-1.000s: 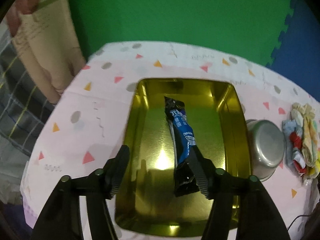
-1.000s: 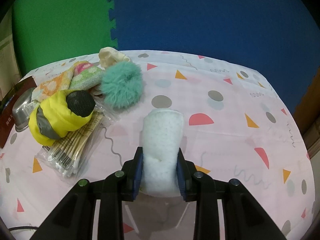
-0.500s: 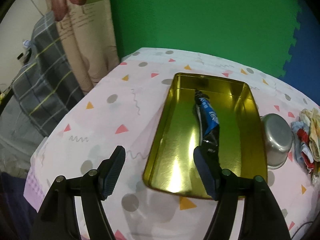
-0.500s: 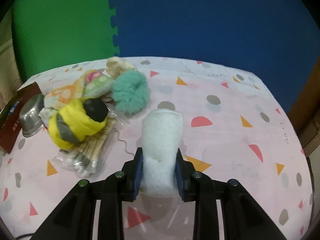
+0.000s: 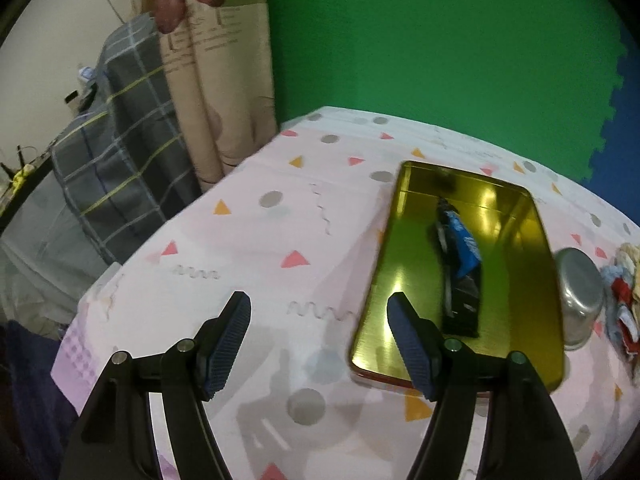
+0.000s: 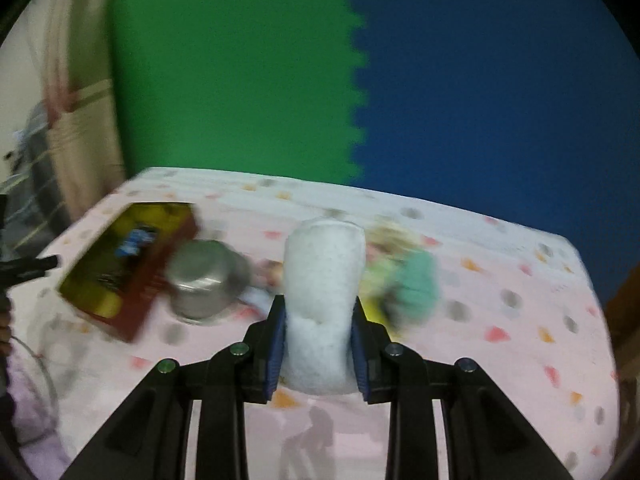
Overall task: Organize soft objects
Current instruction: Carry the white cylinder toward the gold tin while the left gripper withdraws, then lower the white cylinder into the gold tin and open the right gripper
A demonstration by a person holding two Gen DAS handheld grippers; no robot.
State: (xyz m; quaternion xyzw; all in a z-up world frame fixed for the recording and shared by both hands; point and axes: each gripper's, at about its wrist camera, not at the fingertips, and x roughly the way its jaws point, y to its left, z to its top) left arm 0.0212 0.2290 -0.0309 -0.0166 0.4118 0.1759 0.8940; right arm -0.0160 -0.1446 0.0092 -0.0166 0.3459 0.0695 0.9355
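Observation:
My right gripper (image 6: 318, 322) is shut on a white fluffy roll (image 6: 323, 280), held upright above the pink patterned tablecloth. Behind it lie a blurred teal fluffy piece (image 6: 416, 284) and yellow-green soft things (image 6: 380, 276). The gold tray (image 5: 516, 220) holds a blue and black packet (image 5: 460, 264); in the right wrist view the tray (image 6: 92, 280) sits at the left. My left gripper (image 5: 318, 312) stands open and empty over the cloth, left of the tray's near corner. A bundle of cloths (image 5: 624, 292) lies at the far right.
A steel bowl (image 5: 580, 296) lies upside down between the tray and the cloths, also the bowl (image 6: 204, 280) in the right wrist view. A plaid-covered seat (image 5: 116, 160) and a beige curtain (image 5: 212, 80) stand off the table's left edge. Green and blue foam mats form the back wall.
The left gripper has drawn back and leftward off the tray, leaving the packet in it. The right gripper has lifted the white roll and swung left, bringing tray and bowl into view.

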